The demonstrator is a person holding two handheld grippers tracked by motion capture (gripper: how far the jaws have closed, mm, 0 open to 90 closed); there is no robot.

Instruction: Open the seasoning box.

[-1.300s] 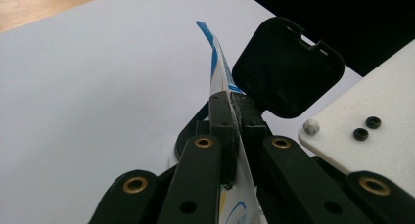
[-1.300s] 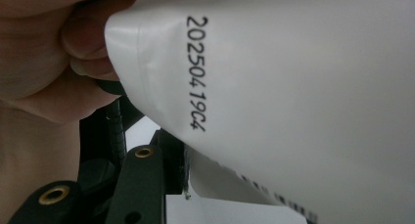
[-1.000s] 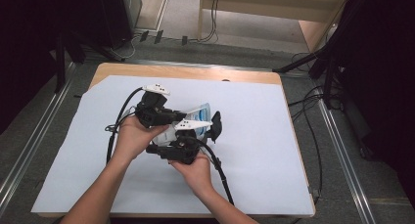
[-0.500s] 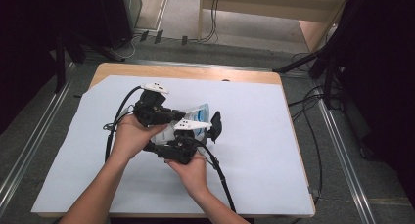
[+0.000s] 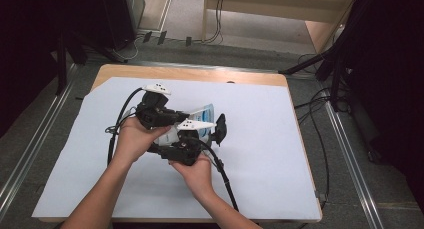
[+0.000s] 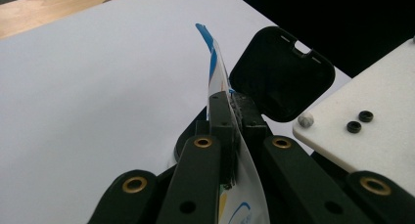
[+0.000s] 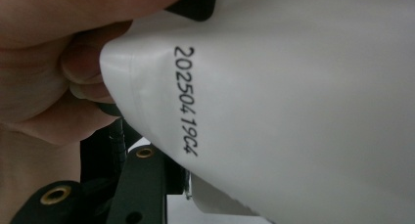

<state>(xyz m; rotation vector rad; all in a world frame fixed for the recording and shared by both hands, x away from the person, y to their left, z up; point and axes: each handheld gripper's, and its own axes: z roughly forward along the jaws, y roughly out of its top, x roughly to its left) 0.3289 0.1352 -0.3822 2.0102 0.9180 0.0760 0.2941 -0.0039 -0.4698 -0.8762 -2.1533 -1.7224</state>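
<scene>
Jaws of your left gripper (image 6: 230, 121) pinch the pouch's (image 6: 215, 72) thin edge while the right gripper's (image 5: 212, 134) clamp its body, so any twist could tear the film or slip it free.

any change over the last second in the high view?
Nothing visibly changed. The left gripper stays clamped on the white-and-blue pouch, the right gripper stays at the pouch too, and both hands sit where they were on the white sheet.
</scene>
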